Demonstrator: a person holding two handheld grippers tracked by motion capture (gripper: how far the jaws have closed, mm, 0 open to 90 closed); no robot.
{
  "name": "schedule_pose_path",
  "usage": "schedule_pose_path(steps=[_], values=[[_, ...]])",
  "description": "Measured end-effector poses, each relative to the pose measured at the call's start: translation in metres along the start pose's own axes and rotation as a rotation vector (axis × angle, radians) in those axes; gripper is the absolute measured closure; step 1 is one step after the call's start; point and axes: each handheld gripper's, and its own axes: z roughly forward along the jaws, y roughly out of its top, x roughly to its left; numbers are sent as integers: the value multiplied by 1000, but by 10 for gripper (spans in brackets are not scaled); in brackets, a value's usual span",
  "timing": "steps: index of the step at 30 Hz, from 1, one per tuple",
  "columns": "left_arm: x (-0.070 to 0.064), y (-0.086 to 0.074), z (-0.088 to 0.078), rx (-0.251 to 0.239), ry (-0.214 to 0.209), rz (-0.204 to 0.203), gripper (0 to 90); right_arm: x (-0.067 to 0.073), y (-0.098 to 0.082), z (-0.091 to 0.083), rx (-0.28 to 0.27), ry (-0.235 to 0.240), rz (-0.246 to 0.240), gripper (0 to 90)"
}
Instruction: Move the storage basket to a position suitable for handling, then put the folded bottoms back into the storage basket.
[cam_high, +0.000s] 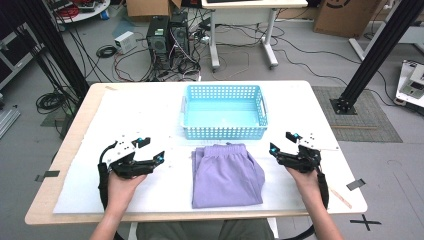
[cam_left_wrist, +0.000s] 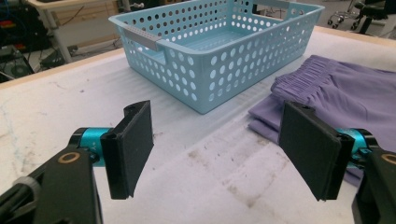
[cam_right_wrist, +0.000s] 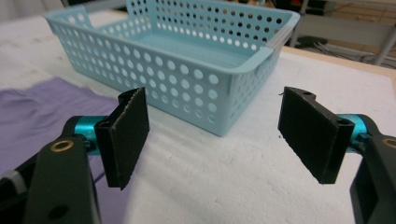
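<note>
i have the left tool (cam_high: 148, 150) and right tool (cam_high: 284, 142) both spread apart, empty, flanking the folded purple shorts (cam_high: 226, 175). soft, light cloth; i'd pinch the stacked side edges so the fold holds.

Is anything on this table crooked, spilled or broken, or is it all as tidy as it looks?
Nothing stands out. The purple shorts lie neatly folded in front of the blue basket, which sits square and empty. The white table cover has a few dirty smudges, nothing spilled. Both sets of jaws are open and hold nothing.
</note>
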Motion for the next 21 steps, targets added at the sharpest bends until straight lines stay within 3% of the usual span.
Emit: schedule_pose_path(steps=[2, 4, 7, 10, 14, 21], values=[[-1, -2, -3, -14, -1, 24, 266, -3, -4, -2, -25, 7, 19, 251], [-2, -3, -4, -31, -12, 34, 266, -7, -6, -3, -14, -4, 18, 251], [-5, -1, -4, -49, -29, 24, 266, -9, -5, -4, 29, 3, 48, 235], [-8, 2, -2, -58, -42, 14, 261, -9, -6, -6, 20, -14, 48, 220], [-12, 3, 3, -47, -56, 19, 252, -9, -6, -10, 21, -28, 35, 219], [-13, 3, 11, -2, -124, -29, 240, -9, -7, -10, 18, -34, 28, 220]])
